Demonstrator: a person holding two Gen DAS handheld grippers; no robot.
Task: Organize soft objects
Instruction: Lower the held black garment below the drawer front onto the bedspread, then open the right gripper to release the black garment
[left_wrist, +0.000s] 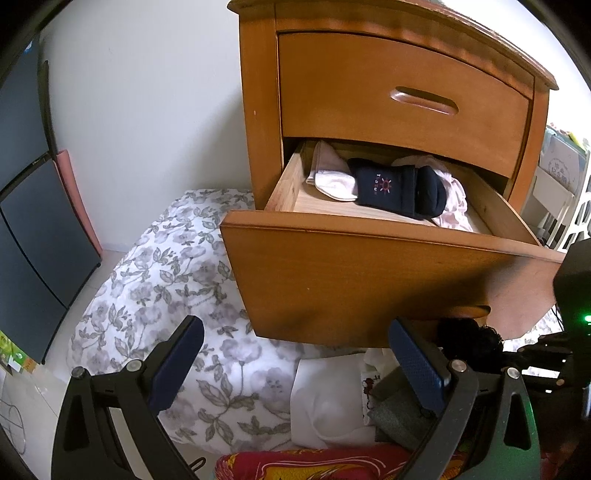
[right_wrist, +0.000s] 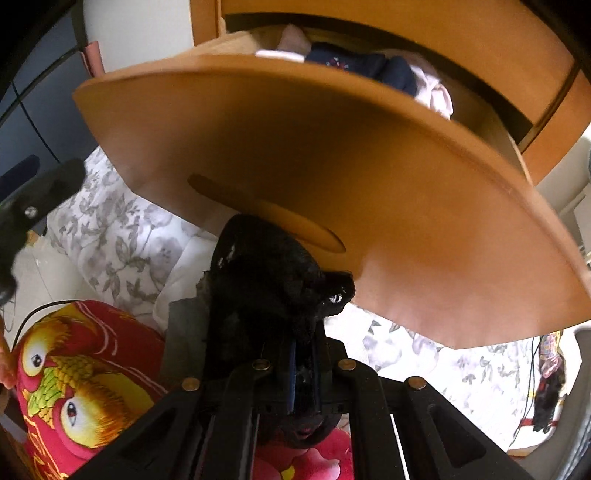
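My right gripper (right_wrist: 303, 354) is shut on a black fluffy item (right_wrist: 266, 280), which bulges out past the blue pads (right_wrist: 291, 373) just below the open drawer's front (right_wrist: 332, 166). That drawer (left_wrist: 369, 266) of the wooden nightstand holds navy socks (left_wrist: 399, 188), a white sock (left_wrist: 332, 177) and a pale pink cloth (left_wrist: 454, 206). My left gripper (left_wrist: 295, 339) stands open above the bed with nothing between its fingers. Beneath it lie a white cloth (left_wrist: 325, 402) and a grey folded piece (left_wrist: 395, 410). The black fluffy item (left_wrist: 469, 339) also shows under the drawer's right corner.
A floral duvet (left_wrist: 166, 266) covers the bed under the drawer. A red cushion with a golden fish print (right_wrist: 74, 376) lies at the near edge. Dark cabinet panels (left_wrist: 33, 221) stand on the left, and the closed top drawer (left_wrist: 406, 99) sits above.
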